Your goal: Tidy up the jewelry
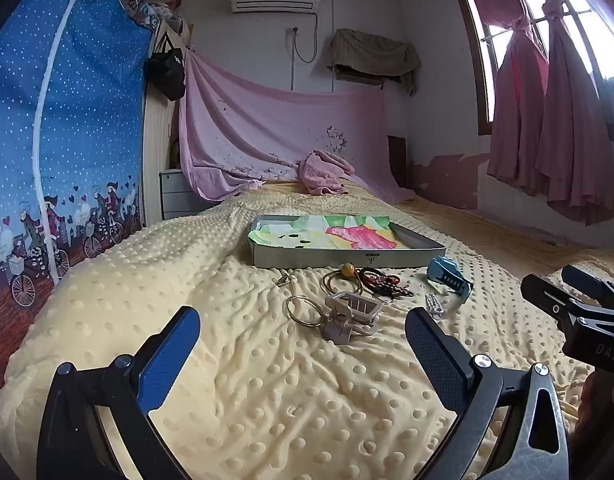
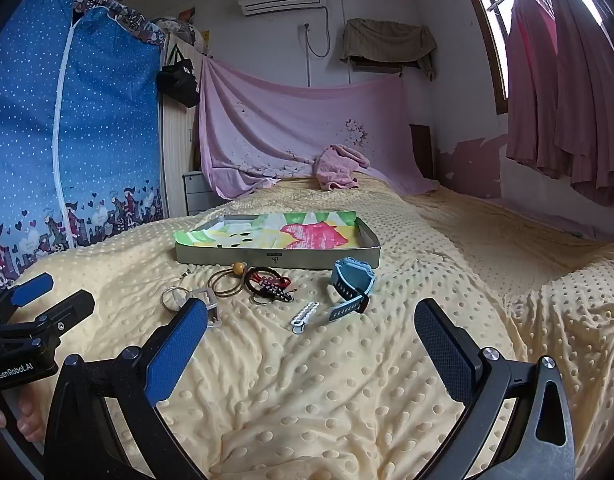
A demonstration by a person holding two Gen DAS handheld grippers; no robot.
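Hovering spread and unladen, left gripper [image 1: 303, 330] and right gripper [image 2: 311, 320], facing loose jewelry [image 2: 263, 284] awaiting the tray [image 2: 275, 258].

One shallow grey metal tray [image 2: 277, 260] lined with multicoloured paper sits at twelve o'clock on the one dotted cream blanket [image 2: 327, 392]. Before it lie one blue wristwatch [image 2: 353, 280], one small white chain bracelet [image 2: 305, 312], one beige square clip [image 1: 353, 314], one silver ring pair [image 1: 304, 311], one brown hair loop with a yellow bead [image 2: 231, 280], and one tangle of red-and-black cords [image 2: 269, 284]; its count cannot be told.
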